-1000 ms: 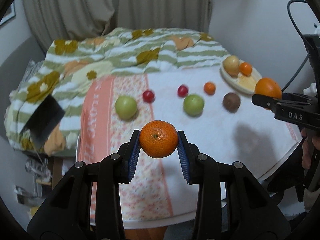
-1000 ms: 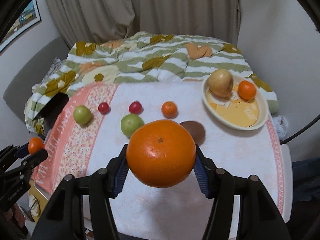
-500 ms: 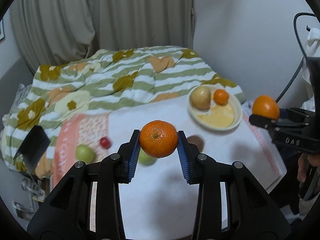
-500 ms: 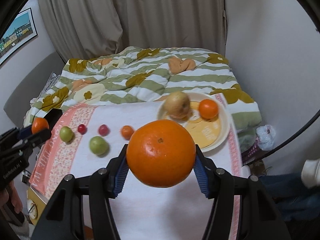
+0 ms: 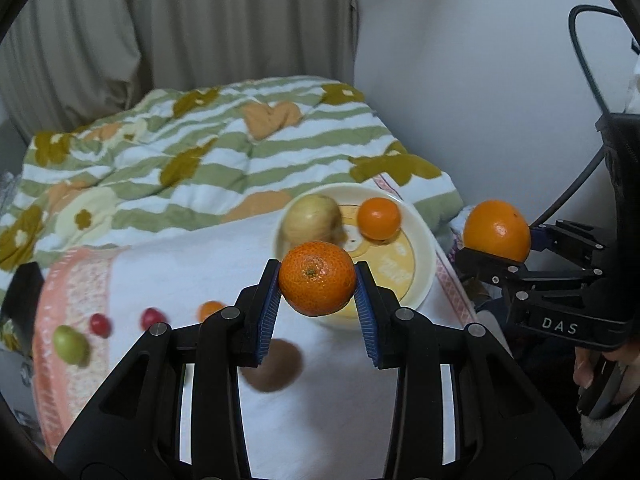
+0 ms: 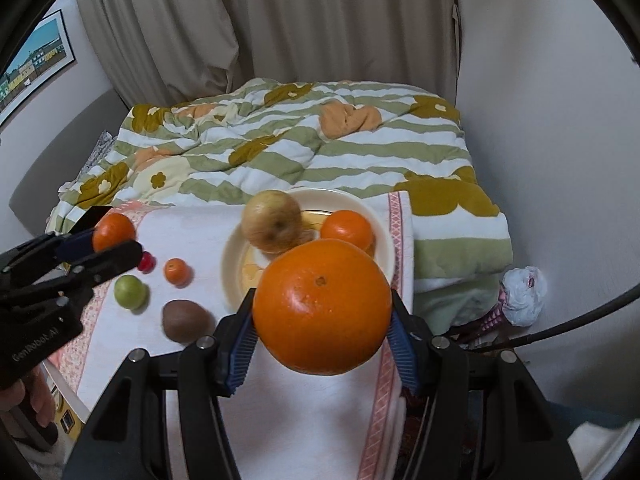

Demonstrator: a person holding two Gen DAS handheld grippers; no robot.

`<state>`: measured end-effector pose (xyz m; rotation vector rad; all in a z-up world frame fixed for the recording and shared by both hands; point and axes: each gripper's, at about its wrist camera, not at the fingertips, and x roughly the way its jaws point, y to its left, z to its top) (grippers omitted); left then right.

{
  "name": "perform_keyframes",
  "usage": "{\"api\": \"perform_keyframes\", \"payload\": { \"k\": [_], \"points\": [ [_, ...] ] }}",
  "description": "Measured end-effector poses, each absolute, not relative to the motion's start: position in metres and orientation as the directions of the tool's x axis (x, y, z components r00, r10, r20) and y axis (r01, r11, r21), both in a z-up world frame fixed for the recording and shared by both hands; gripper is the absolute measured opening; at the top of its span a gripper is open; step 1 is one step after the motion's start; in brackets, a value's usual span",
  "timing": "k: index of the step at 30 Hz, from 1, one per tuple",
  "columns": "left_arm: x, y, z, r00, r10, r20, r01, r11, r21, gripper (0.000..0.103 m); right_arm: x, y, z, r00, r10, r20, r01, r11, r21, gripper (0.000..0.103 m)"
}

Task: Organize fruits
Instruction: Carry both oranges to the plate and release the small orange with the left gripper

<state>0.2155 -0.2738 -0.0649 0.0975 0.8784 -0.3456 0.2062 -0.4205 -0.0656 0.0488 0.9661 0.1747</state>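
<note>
I have a mandarin (image 5: 317, 278) clamped between the blue pads of my left gripper (image 5: 317, 284), held in the air over the near rim of the cream plate (image 5: 420, 236). My right gripper (image 6: 322, 334) has its jaws pressed on a large orange (image 6: 322, 307), also off the surface, near the table's right edge and just in front of the plate. In the left wrist view that orange (image 5: 496, 230) hangs beyond the table's right edge.

The plate sits at the far right corner of the table (image 6: 320, 420), which is covered with a white cloth with pink patterned borders. On it lie a pale yellowish apple (image 6: 273, 221) and a small orange (image 6: 347, 229), side by side.

Left of the plate, on the cloth, sit a brown kiwi (image 6: 186, 320), a tiny tangerine (image 6: 177, 271), a green fruit (image 6: 129, 291) and a red one (image 6: 147, 261), partly hidden behind the left gripper. The left wrist view shows two red fruits (image 5: 153, 317) and another green one (image 5: 70, 344) toward the left edge, blurred.

Behind the table lies a green-striped floral blanket (image 6: 320, 148), backed by curtains (image 6: 320, 20).
</note>
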Motion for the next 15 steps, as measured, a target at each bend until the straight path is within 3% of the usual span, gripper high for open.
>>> {"api": "perform_keyframes", "payload": {
  "k": [15],
  "points": [
    [0.276, -0.327, -0.148, 0.381, -0.299, -0.875, 0.427, 0.896, -0.12, 0.044, 0.231, -0.459, -0.096, 0.532, 0.16, -0.832, -0.033, 0.985, 0.168, 0.055]
  ]
}}
